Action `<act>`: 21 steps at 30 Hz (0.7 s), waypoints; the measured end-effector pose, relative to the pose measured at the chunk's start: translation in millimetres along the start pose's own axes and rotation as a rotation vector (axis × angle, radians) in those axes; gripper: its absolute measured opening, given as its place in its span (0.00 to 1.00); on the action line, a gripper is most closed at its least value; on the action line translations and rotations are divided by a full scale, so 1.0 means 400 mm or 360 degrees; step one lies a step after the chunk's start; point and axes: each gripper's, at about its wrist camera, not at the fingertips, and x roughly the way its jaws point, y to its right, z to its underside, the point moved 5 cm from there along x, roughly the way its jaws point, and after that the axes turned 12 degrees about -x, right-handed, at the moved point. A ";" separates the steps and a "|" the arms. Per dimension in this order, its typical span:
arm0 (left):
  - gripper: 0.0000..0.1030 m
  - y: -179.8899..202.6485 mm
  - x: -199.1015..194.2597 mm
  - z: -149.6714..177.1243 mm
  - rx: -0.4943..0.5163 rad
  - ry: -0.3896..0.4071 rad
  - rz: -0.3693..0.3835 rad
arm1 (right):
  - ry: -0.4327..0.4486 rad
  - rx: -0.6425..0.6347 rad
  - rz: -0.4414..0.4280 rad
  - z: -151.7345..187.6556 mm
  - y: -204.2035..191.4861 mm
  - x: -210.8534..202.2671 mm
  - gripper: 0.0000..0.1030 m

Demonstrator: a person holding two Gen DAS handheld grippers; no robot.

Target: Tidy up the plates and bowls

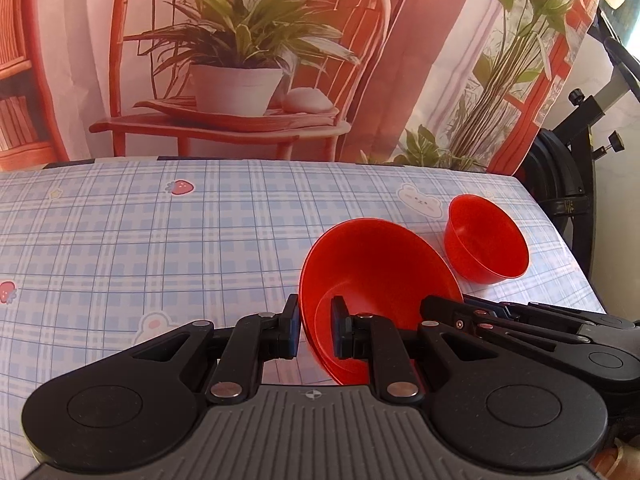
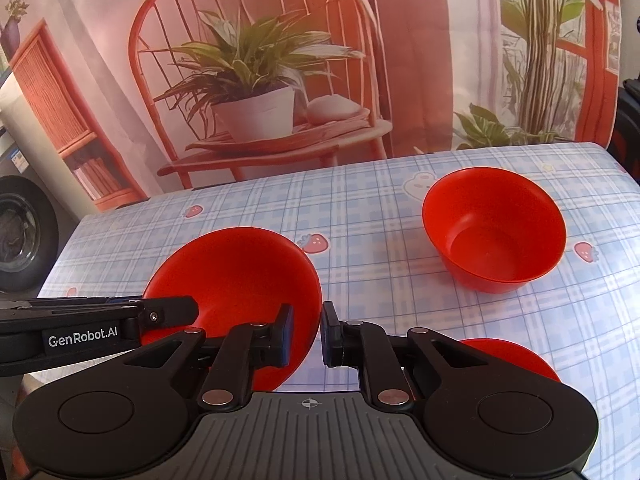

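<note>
A red bowl (image 1: 376, 280) is held tilted above the checked tablecloth, with both grippers on its rim. My left gripper (image 1: 316, 332) is shut on its left rim. My right gripper (image 2: 307, 334) is shut on its right rim; the same bowl shows in the right wrist view (image 2: 240, 280). The right gripper's fingers (image 1: 480, 316) reach in from the right in the left wrist view. The left gripper's fingers (image 2: 120, 312) reach in from the left in the right wrist view. A second, deeper red bowl (image 2: 494, 234) stands upright on the table to the right, also in the left wrist view (image 1: 486, 240). Another red dish (image 2: 516, 360) is partly hidden behind my right gripper.
The table (image 2: 380, 216) has a blue plaid cloth with strawberries and bears. A printed backdrop (image 1: 240, 60) of a chair and plants hangs behind its far edge. A black stand (image 1: 580, 120) is off the right edge, a wheel (image 2: 20, 232) off the left.
</note>
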 end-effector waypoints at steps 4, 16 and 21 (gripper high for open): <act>0.16 0.039 -0.032 -0.003 0.0031 0.0046 0.0032 | 0.0079 0.0029 0.0009 -0.004 0.017 -0.056 0.12; 0.16 0.178 -0.058 0.073 0.0170 0.0013 0.0137 | 0.0209 0.0136 0.0080 0.065 0.131 -0.211 0.11; 0.16 0.234 -0.030 0.128 0.0221 -0.0049 0.0159 | 0.0195 0.0164 0.0139 0.112 0.184 -0.237 0.11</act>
